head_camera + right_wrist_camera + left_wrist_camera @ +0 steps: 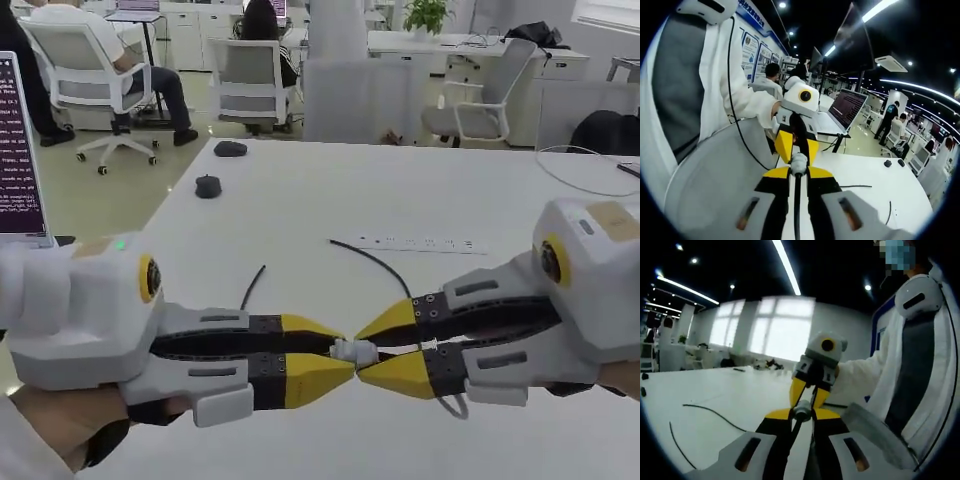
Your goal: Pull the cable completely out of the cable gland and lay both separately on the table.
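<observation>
Both grippers met tip to tip over the white table (300, 200), holding the cable gland (352, 350) in the air between them.

The left gripper (336, 352) had its yellow jaws clamped on the pale gland. The right gripper (372, 354) faced it, jaws closed on the black cable (375, 262) just behind the gland. In the right gripper view the cable ran back between those jaws. From where I stood, its far end curved away across the table towards a power strip (425, 243), and it was still seated in the gland. A short loose wire (252, 287) lay nearby.
</observation>
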Motion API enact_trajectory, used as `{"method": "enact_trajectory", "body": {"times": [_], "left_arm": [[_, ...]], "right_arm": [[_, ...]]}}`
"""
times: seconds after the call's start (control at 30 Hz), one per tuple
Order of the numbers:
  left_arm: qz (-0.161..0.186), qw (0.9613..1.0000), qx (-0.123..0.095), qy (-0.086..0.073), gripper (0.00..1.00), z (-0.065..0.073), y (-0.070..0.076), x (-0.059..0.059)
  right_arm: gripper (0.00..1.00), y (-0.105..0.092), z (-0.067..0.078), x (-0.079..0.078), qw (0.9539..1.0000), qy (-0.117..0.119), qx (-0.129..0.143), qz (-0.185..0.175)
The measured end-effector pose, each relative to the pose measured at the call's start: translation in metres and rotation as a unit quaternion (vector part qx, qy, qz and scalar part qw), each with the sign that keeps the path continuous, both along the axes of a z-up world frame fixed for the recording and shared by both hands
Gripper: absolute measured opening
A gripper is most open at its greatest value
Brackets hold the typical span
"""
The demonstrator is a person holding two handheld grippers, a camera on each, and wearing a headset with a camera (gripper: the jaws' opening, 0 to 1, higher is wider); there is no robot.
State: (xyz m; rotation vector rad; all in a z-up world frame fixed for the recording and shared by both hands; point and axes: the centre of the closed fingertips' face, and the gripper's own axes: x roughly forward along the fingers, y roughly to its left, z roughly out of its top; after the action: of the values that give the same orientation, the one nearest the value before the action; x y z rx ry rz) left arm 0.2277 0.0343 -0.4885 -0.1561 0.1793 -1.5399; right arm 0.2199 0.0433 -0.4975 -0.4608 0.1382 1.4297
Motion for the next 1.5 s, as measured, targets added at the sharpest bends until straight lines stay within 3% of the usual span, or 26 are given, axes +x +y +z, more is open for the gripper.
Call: {"method": "enact_trajectory", "body": {"times": [0.17, 0.3, 0.37, 0.4, 0.43, 0.47, 0.5, 0.53, 0.57, 0.7, 0.77, 0.8, 0.93, 1.0, 1.07, 1.23, 1.37, 1.47, 1.5], "left_arm": [[0.005, 0.9999, 0.003, 0.016, 0.16, 0.002, 0.000, 0.002], [0.008, 0.9999, 0.006, 0.007, 0.14, 0.003, 0.000, 0.001], [0.013, 0.9999, -0.002, -0.008, 0.14, 0.007, 0.001, 0.001], [0.018, 0.9997, -0.009, -0.014, 0.14, 0.009, 0.002, 0.002], [0.022, 0.9994, -0.014, -0.023, 0.14, 0.012, 0.003, 0.003], [0.029, 0.9982, -0.021, -0.047, 0.14, 0.017, 0.005, 0.006], [0.032, 0.9974, -0.027, -0.059, 0.14, 0.020, 0.006, 0.006], [0.033, 0.9968, -0.033, -0.065, 0.14, 0.024, 0.008, 0.005], [0.035, 0.9957, -0.039, -0.077, 0.14, 0.027, 0.009, 0.005], [0.029, 0.9938, -0.049, -0.095, 0.14, 0.033, 0.013, 0.004], [0.027, 0.9930, -0.046, -0.106, 0.14, 0.033, 0.012, 0.001], [0.025, 0.9924, -0.044, -0.113, 0.14, 0.033, 0.011, 0.000], [0.019, 0.9908, -0.042, -0.127, 0.14, 0.034, 0.010, -0.004], [0.018, 0.9902, -0.040, -0.133, 0.14, 0.034, 0.009, -0.004], [0.016, 0.9898, -0.040, -0.136, 0.14, 0.035, 0.009, -0.003], [0.014, 0.9892, -0.043, -0.140, 0.15, 0.036, 0.008, -0.005], [0.013, 0.9889, -0.041, -0.142, 0.15, 0.035, 0.009, -0.004], [0.012, 0.9883, -0.034, -0.148, 0.15, 0.033, 0.009, -0.005], [0.013, 0.9891, -0.033, -0.143, 0.15, 0.033, 0.010, -0.004]], "right_arm": [[0.11, 0.000, 0.002, 0.002, 0.9999, -0.001, 0.004, -0.010], [0.12, 0.001, 0.003, 0.002, 0.9999, -0.010, -0.004, -0.012], [0.14, 0.000, 0.005, 0.003, 0.9997, 0.014, 0.007, -0.017], [0.19, -0.002, 0.007, 0.005, 0.9984, 0.044, 0.020, -0.029], [0.24, -0.003, 0.010, 0.006, 0.9957, 0.075, 0.038, -0.038], [0.29, -0.003, 0.014, 0.004, 0.9877, 0.135, 0.068, -0.041], [0.31, -0.004, 0.017, 0.004, 0.9793, 0.177, 0.087, -0.045], [0.30, -0.005, 0.020, 0.006, 0.9737, 0.197, 0.105, -0.047], [0.28, -0.006, 0.026, 0.006, 0.9676, 0.212, 0.132, -0.039], [0.22, -0.008, 0.038, 0.006, 0.9503, 0.253, 0.178, -0.033], [0.22, -0.008, 0.041, 0.009, 0.9460, 0.261, 0.189, -0.034], [0.22, -0.007, 0.043, 0.007, 0.9401, 0.277, 0.197, -0.029], [0.22, -0.003, 0.043, 0.004, 0.9312, 0.305, 0.198, -0.018], [0.22, -0.002, 0.042, 0.002, 0.9302, 0.308, 0.199, -0.016], [0.13, -0.002, 0.042, 0.001, 0.9294, 0.310, 0.200, -0.013], [0.12, 0.001, 0.040, -0.002, 0.9304, 0.310, 0.195, -0.005], [0.11, 0.003, 0.039, -0.001, 0.9280, 0.319, 0.192, -0.007], [0.11, 0.005, 0.038, -0.003, 0.9312, 0.316, 0.182, -0.008], [0.11, 0.006, 0.038, -0.002, 0.9315, 0.314, 0.183, -0.010]]}}
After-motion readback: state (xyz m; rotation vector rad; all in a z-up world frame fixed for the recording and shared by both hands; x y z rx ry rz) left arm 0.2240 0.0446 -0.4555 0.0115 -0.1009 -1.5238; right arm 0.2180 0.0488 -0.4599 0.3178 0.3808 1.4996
